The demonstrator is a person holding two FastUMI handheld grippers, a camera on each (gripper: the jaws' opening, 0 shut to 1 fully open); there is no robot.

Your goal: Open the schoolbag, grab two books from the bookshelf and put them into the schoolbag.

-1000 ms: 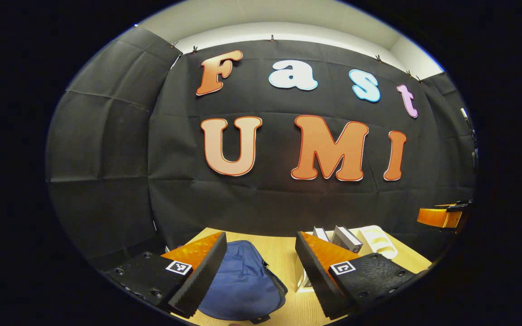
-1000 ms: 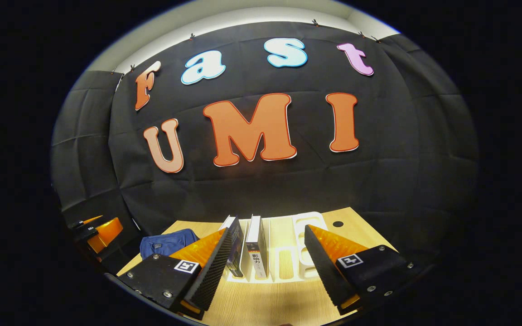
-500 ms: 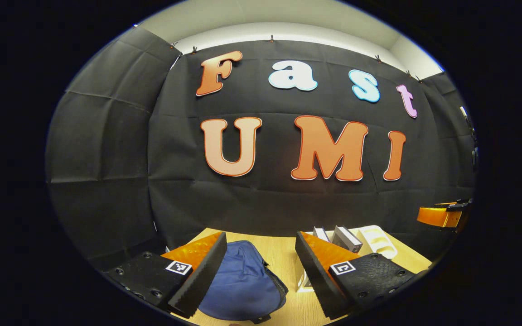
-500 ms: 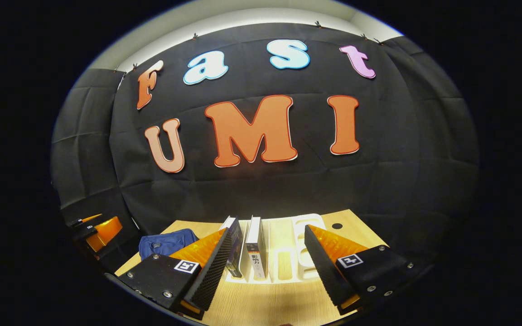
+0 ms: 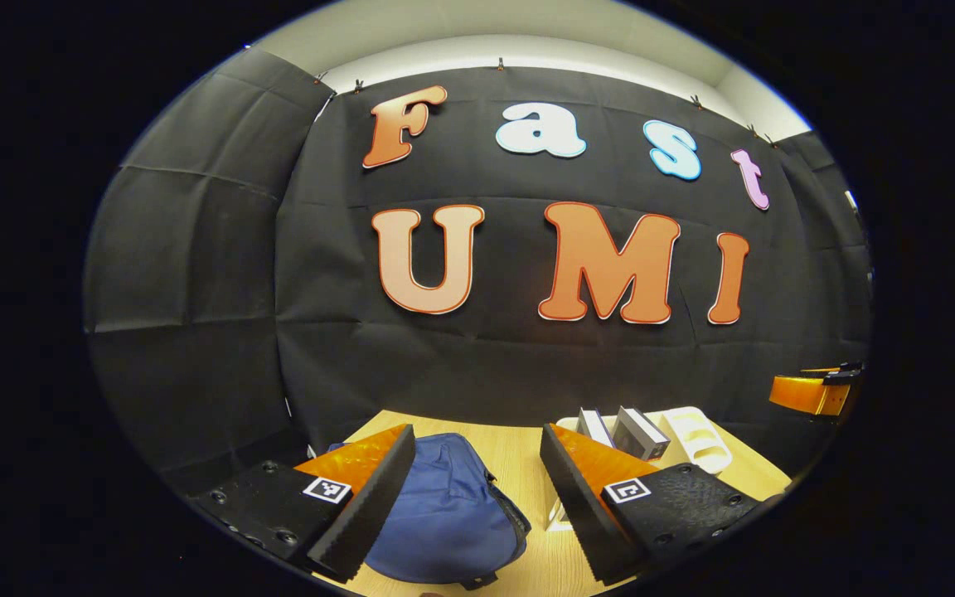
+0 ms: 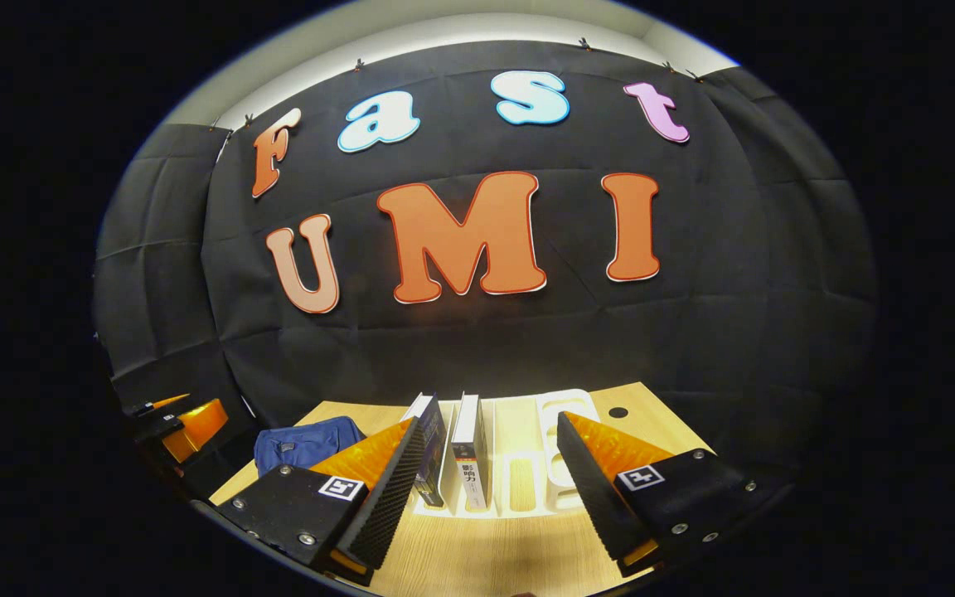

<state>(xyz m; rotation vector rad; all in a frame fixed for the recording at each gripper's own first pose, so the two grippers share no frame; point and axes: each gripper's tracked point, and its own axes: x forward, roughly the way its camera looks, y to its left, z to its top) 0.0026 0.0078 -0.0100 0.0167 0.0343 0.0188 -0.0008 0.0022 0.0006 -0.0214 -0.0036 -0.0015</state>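
Landmark: bookshelf (image 6: 519, 473), on the table (image 6: 486, 555).
Books: two books (image 6: 469, 448) stand upright in the bookshelf's left slots, side by side.
Schoolbag: schoolbag (image 6: 303, 444) lies on the table, left of the bookshelf, apart from it.

Small, illegible spine print on one book (image 6: 469, 452).

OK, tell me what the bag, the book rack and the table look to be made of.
Bag: soft blue fabric, matte, creased and slumped. Book rack: smooth white, rounded slots, probably moulded plastic. Table: pale wood grain, possibly laminate.
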